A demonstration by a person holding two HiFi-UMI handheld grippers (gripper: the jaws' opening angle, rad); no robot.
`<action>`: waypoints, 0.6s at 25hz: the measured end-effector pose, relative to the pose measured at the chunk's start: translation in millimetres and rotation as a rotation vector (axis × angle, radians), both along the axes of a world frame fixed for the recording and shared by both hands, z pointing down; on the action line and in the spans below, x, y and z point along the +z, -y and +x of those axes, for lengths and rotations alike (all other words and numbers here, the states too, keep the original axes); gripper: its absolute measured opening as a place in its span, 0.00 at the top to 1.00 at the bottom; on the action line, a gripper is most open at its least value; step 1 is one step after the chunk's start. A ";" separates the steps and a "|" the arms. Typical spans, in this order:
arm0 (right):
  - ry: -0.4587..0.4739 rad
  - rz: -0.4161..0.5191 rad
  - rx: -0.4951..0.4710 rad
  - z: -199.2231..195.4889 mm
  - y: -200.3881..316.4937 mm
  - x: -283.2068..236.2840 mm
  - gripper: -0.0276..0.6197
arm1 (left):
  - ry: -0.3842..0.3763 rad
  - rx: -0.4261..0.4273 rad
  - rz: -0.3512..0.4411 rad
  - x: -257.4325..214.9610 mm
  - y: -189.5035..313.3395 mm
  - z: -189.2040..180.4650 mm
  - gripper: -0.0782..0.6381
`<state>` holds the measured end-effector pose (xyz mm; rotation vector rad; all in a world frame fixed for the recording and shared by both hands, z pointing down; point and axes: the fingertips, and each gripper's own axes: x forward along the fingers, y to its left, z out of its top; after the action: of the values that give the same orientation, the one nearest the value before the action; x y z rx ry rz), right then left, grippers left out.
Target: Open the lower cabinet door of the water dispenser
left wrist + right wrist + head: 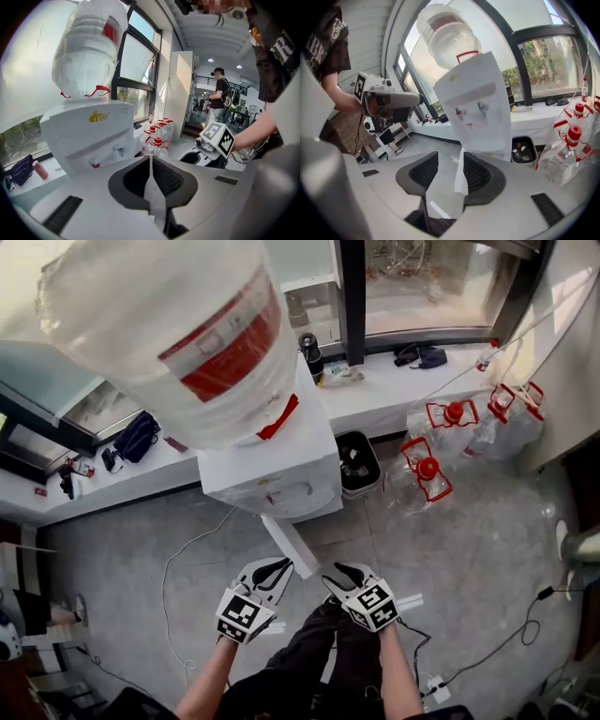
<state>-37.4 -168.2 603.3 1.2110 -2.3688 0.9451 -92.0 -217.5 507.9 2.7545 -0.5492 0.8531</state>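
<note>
A white water dispenser (281, 479) stands on the floor against a window ledge (394, 381). A large clear bottle (178, 324) with a red and white label sits upside down on top of it; how full it is cannot be told. The lower cabinet door (289, 545) stands open, a narrow white panel swung out from the dispenser's base toward the person.

Just to the right of the dispenser is a black bin (357, 465) holding a few small scraps. Further right, clear jugs (427, 474) with red caps lie clustered on the floor, looking empty.

The floor (487, 559) is grey tile with cables trailing across it. The long white ledge runs under big windows and carries a dark bag (139, 437) and a dark bottle (311, 357).

Two bare forearms reach forward over dark trousers. The left tongs (279, 568) and right tongs (339, 575) sit side by side, aimed at the dispenser and tilted downward, near the door's outer edge but not touching it. The left tongs are pressed together with nothing between them. The right tongs are spread and hold nothing.
</note>
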 end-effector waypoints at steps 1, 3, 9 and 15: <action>-0.001 0.016 0.012 4.0 -2.3 -17.1 0.68 | -0.007 -0.001 0.005 -8.5 -3.8 0.0 0.86; -0.006 0.050 0.038 12.2 -6.8 -50.8 0.68 | -0.022 -0.007 0.012 -24.0 -11.8 0.0 0.86; -0.027 0.154 0.112 23.5 -11.0 -163.8 0.73 | -0.069 0.004 0.055 -81.5 -19.0 -5.0 0.86; -0.047 0.250 0.168 17.3 -13.4 -250.8 0.79 | -0.142 0.043 0.114 -131.5 -11.2 -3.8 0.86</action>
<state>-20.1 -154.7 352.5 1.5271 -2.4328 0.6730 -95.9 -206.3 376.4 2.9116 -0.5283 0.6465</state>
